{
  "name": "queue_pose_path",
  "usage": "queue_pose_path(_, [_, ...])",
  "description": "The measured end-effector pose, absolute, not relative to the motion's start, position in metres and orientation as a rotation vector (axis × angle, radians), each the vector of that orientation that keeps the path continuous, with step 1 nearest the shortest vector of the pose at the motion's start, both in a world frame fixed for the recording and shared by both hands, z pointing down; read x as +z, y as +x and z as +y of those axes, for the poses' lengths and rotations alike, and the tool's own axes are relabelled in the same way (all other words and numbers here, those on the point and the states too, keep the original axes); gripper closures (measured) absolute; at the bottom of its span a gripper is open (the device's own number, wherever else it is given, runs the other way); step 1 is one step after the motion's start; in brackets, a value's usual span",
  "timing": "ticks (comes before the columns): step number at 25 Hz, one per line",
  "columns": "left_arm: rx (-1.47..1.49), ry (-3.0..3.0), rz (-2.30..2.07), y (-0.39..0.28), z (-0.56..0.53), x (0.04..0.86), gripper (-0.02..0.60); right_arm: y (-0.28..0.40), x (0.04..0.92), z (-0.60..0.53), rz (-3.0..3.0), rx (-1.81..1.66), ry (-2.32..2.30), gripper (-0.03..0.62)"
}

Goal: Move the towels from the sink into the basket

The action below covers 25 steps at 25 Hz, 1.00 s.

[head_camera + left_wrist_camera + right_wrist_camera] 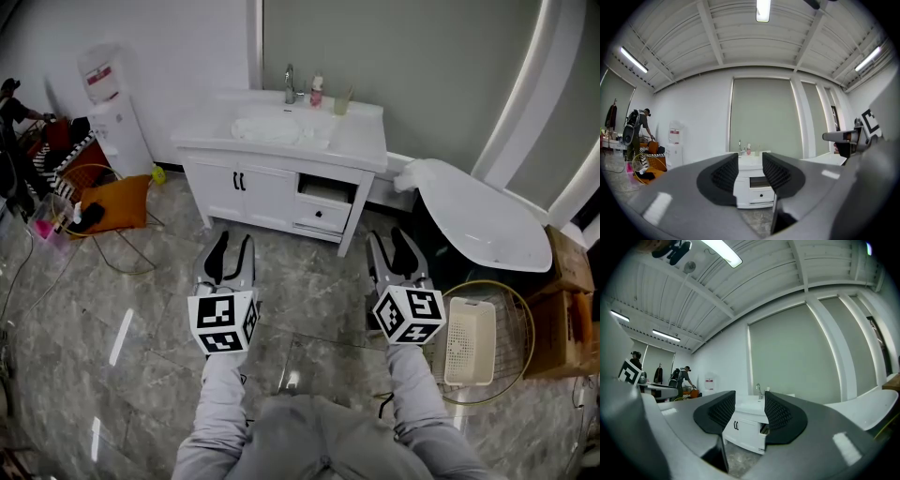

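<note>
The white towels (265, 128) lie heaped in the sink (314, 119) of the white vanity counter (361, 142) at the far side of the room, well apart from both tongs. The left tongs (232, 246) and right tongs (389, 240) are held side by side over the marble floor (309, 281), pointing at the vanity, each released with its jaws apart and nothing between them. The white plastic basket (469, 342) sits on the near right, just right of the right tongs, inside a round wire frame (518, 323).

The right gripper (750, 404) holds its jaws apart and empty, framing the white sink cabinet (746, 433) at lower centre.
</note>
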State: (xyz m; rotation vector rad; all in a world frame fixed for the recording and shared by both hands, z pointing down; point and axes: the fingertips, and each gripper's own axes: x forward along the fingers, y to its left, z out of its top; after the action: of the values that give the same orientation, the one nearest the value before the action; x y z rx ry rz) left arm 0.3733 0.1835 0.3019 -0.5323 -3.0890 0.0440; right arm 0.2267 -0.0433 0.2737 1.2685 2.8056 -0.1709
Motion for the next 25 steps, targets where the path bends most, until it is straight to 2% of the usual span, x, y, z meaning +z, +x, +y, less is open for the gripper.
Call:
queue_pose_path(8, [0.045,-0.47,-3.084,0.366,0.238,0.311,0.411,0.229,0.289,-0.006,2.863,-0.171,1.195,0.402])
queue_pose_path(14, [0.04,-0.461,-3.068,0.341,0.265,0.319,0.41,0.205,0.3,0.015,2.895,-0.185,1.187,0.402])
queue_pose_path(25, [0.028,-0.56,-3.048,0.24,0.331,0.33,0.41,0.089,0.31,0.093,2.858,-0.186,1.294,0.402])
